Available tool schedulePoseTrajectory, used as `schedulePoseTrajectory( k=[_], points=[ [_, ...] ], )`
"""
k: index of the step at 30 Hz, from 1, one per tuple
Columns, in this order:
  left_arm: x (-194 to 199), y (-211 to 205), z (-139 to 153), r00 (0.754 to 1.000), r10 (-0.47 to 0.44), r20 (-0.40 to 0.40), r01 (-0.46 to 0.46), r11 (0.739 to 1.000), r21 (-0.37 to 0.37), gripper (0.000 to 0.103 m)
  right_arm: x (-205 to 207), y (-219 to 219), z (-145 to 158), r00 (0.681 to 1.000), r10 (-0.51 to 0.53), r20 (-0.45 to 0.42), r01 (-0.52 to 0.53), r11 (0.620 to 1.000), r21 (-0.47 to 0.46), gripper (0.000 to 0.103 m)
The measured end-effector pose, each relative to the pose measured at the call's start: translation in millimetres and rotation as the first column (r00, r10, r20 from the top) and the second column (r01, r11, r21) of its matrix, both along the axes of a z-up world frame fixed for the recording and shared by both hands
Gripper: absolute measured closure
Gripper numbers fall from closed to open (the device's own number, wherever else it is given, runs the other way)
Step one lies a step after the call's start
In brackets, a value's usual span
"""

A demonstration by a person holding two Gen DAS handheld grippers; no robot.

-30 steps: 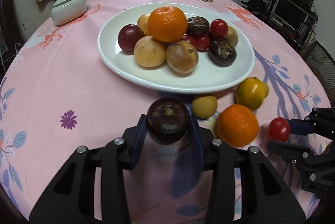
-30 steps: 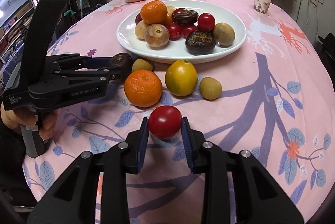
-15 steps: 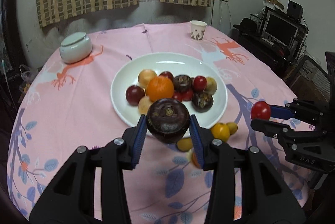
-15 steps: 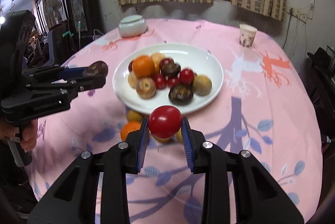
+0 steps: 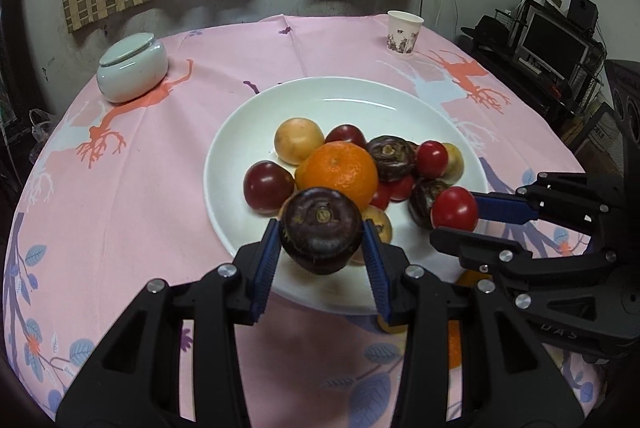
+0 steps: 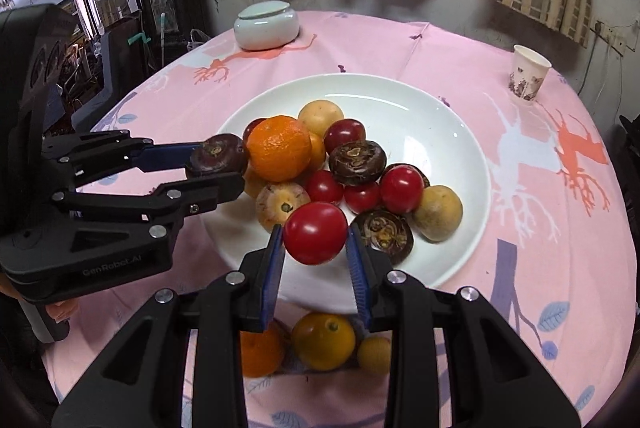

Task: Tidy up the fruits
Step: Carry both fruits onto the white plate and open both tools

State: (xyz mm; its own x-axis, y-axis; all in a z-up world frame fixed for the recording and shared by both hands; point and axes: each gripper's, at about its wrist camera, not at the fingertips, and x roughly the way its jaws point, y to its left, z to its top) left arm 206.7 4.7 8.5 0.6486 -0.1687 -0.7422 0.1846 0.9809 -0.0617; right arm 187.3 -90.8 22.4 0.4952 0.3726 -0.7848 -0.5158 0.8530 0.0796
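Observation:
My left gripper [image 5: 320,244] is shut on a dark purple round fruit [image 5: 321,230] and holds it above the near left rim of the white plate [image 5: 360,103]. My right gripper [image 6: 315,252] is shut on a red tomato [image 6: 315,232] above the plate's near edge. The plate [image 6: 440,131] holds several fruits heaped around an orange [image 6: 279,147]. In the right wrist view the left gripper [image 6: 218,163] shows beside the orange. An orange [image 6: 260,354], a yellow fruit [image 6: 323,340] and a small yellow fruit [image 6: 374,354] lie on the cloth before the plate.
A pale lidded jar [image 5: 132,67] stands at the table's far left. A paper cup [image 5: 404,33] stands at the far right. The round table has a pink patterned cloth [image 5: 120,187]. Furniture and screens stand beyond the table's edges.
Both grippers have lifted their fruit off the cloth and moved forward. They now hover over the near side of the plate. The loose fruits on the cloth lie behind the fingers.

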Motion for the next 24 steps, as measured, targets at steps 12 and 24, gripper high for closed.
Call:
schedulePoseTrajectory(
  k=[12, 24],
  points=[
    [33, 10, -6, 0.999, 0.028, -0.021, -0.028, 1.0, 0.005, 0.052, 20, 3, -11, 1.0, -0.009, -0.014, 0.009, 1.0, 0.017, 0.045],
    [0, 8, 27, 0.997, 0.026, 0.077, -0.024, 1.0, -0.018, 0.032, -19, -33, 16, 0.999, -0.041, 0.016, 0.04, 0.997, 0.062, 0.043]
  ],
)
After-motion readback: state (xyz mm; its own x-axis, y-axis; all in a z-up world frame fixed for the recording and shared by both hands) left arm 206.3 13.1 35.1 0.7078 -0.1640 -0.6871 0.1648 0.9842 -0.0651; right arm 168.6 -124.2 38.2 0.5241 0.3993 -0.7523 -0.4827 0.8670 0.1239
